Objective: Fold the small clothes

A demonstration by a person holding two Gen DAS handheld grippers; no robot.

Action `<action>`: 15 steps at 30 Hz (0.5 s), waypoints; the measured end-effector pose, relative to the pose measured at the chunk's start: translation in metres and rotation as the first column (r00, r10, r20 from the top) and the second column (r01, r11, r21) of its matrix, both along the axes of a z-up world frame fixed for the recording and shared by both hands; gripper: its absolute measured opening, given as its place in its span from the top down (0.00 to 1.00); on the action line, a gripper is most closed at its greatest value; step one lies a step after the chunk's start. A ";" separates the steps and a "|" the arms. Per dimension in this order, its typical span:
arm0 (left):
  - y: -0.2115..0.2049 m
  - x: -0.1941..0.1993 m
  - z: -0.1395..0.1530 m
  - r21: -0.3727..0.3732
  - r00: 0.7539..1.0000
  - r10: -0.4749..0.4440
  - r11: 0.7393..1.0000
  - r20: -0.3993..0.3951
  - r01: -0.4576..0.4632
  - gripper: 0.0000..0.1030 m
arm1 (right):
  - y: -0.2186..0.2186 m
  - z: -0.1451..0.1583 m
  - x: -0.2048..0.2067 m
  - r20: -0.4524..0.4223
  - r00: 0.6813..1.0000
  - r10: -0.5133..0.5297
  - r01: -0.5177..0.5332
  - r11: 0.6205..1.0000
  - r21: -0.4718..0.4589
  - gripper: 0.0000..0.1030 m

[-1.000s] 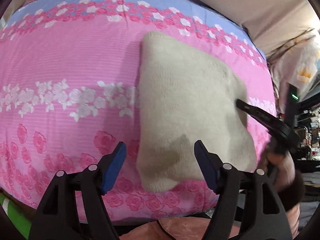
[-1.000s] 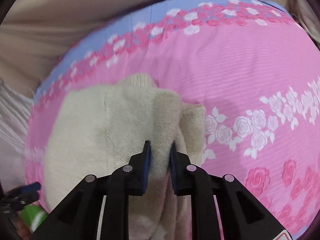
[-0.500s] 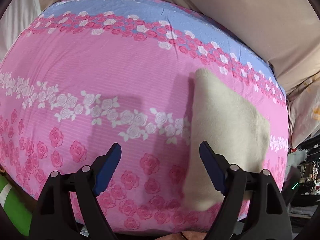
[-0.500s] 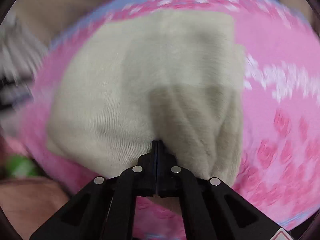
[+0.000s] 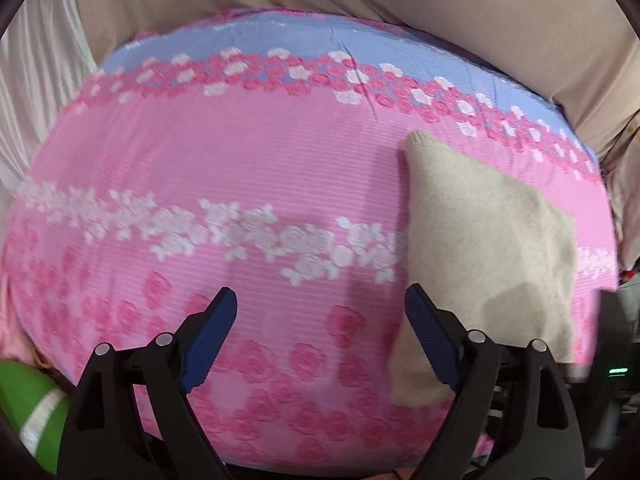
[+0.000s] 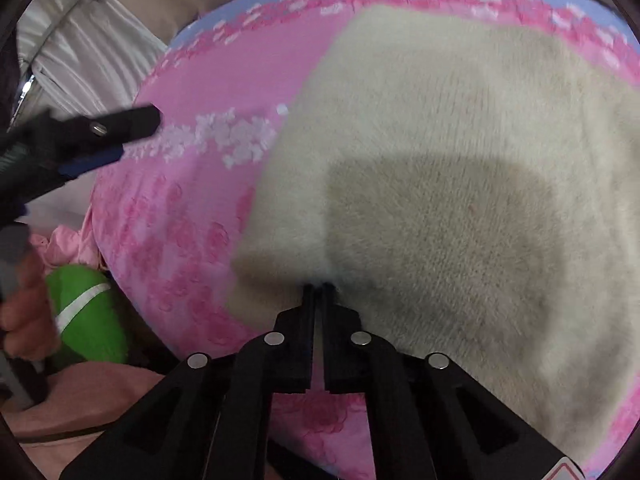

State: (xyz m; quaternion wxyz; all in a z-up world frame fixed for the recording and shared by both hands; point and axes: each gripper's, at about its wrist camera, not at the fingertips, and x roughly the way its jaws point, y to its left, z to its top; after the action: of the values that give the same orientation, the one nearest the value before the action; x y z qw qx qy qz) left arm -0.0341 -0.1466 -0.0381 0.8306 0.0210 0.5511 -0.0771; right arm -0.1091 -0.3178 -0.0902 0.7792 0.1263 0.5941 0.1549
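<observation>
Presently we log the right gripper [image 6: 319, 289] easing apart at the sweater [image 6: 460, 184] hem, left gripper [image 5: 320, 312] widening over the bedspread [image 5: 240, 168]: a snag could undo the fold near the right edge.

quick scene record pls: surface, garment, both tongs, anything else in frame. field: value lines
surface: pink floral sheet, blue band along its far edge
garment: cream knit piece, folded flat on the sheet
left tongs: jaws opening, nothing between them, garment beside the right finger
right tongs: tips at the garment's near edge, jaws opening from a pinch
other: green item with white stripe off the sheet's near edge
</observation>
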 end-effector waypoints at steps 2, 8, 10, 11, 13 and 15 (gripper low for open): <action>0.005 0.000 0.000 0.010 1.000 0.016 1.000 0.003 -0.016 0.18 | 0.003 0.017 0.001 0.039 0.999 0.015 -0.016 1.000 0.020 0.89; 0.013 0.000 -0.005 0.028 0.999 0.041 0.999 -0.011 -0.040 0.18 | 0.021 -0.026 0.027 -0.032 0.997 0.068 -0.067 0.996 0.053 1.00; 0.015 0.000 -0.005 0.041 0.999 0.041 0.998 -0.003 -0.040 0.18 | 0.014 -0.022 0.030 -0.050 0.998 0.035 -0.030 0.994 0.106 1.00; 0.015 -0.001 -0.004 0.047 0.999 0.039 0.998 0.001 -0.039 0.18 | 0.015 -0.015 0.026 -0.040 0.999 0.033 -0.029 0.995 0.096 1.00; 0.014 -0.002 -0.005 0.050 0.999 0.041 0.998 0.002 -0.041 0.18 | 0.003 0.005 0.021 0.000 1.000 0.004 -0.004 0.996 0.086 0.98; 0.013 -0.002 -0.007 0.047 0.999 0.042 0.998 -0.007 -0.041 0.18 | -0.018 0.026 0.014 0.051 0.996 -0.068 0.065 0.996 0.061 0.86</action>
State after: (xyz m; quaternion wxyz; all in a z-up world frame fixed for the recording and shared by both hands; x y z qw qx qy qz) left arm -0.0357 -0.1334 -0.0446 0.8291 0.0285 0.5564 -0.0471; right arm -0.0952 -0.3359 -0.0637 0.7953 0.1649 0.5639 0.1496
